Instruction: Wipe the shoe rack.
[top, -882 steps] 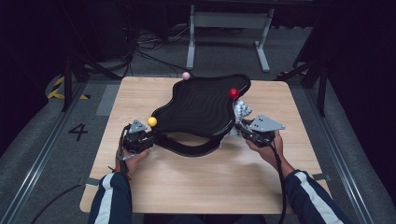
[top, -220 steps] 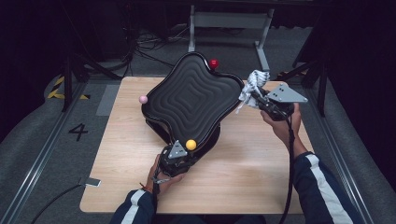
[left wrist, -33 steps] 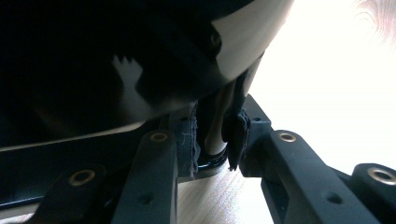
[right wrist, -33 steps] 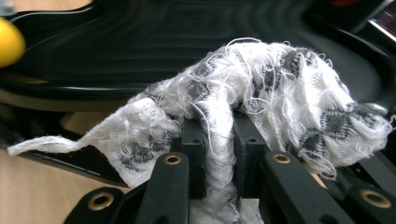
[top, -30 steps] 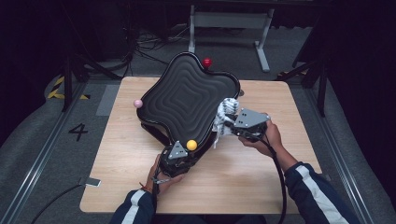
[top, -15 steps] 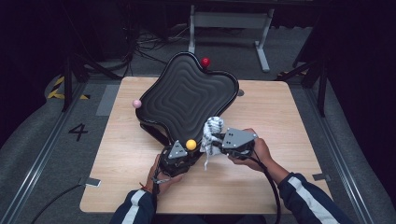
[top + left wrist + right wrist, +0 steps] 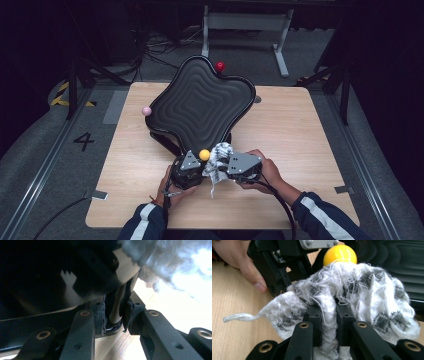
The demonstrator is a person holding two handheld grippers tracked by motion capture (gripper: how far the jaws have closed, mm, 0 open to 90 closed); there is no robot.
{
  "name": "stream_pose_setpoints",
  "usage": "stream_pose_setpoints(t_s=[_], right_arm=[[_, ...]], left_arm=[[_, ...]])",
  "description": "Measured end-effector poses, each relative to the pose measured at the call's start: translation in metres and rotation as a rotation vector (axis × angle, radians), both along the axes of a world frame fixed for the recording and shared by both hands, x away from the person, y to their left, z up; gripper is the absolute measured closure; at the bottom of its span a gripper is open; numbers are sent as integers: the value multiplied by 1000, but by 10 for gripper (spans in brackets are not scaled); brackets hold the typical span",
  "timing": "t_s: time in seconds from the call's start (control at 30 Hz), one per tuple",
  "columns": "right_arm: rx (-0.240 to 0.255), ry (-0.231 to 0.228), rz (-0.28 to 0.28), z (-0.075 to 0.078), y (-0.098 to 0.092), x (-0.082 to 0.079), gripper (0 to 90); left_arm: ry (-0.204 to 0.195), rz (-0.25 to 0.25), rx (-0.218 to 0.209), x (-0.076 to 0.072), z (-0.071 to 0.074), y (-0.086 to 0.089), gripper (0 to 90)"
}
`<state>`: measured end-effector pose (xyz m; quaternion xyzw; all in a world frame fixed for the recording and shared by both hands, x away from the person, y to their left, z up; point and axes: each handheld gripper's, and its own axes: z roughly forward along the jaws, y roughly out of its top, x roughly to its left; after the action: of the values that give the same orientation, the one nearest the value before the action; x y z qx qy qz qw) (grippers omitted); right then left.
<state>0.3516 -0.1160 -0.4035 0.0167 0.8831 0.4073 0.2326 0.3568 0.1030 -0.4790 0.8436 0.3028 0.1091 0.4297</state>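
Observation:
A black wavy-edged tray [image 7: 200, 105] stands tilted up on the wooden table [image 7: 300, 130], with ball-tipped pegs at its corners: red [image 7: 220, 66], pink [image 7: 146, 110] and yellow [image 7: 204, 154]. My left gripper [image 7: 187, 172] is shut on the tray's near rim [image 7: 113, 323] by the yellow ball. My right gripper [image 7: 227, 167] is shut on a white and grey cloth [image 7: 218, 160], held against the yellow ball [image 7: 340, 253]. In the right gripper view the cloth [image 7: 367, 290] bunches out around both pads [image 7: 315, 322].
A metal stand [image 7: 245, 22] and cables lie on the floor beyond the table. The table's right half is bare wood. A floor mark "4" [image 7: 82, 141] sits at the left.
My right gripper has carried the cloth down and left, from the tray's right edge to the yellow ball by my left gripper. The left gripper and the tray have stayed put.

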Motion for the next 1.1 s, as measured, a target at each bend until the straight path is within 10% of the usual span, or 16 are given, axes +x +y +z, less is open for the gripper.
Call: stream_pose_setpoints(t_s=[0.6, 1.1], right_arm=[[119, -43, -295, 37, -61, 62, 792], [159, -24, -397, 35, -94, 77, 791]], left_arm=[[7, -1, 2, 0, 0, 1, 728], [-4, 13, 10, 12, 0, 0, 695]])
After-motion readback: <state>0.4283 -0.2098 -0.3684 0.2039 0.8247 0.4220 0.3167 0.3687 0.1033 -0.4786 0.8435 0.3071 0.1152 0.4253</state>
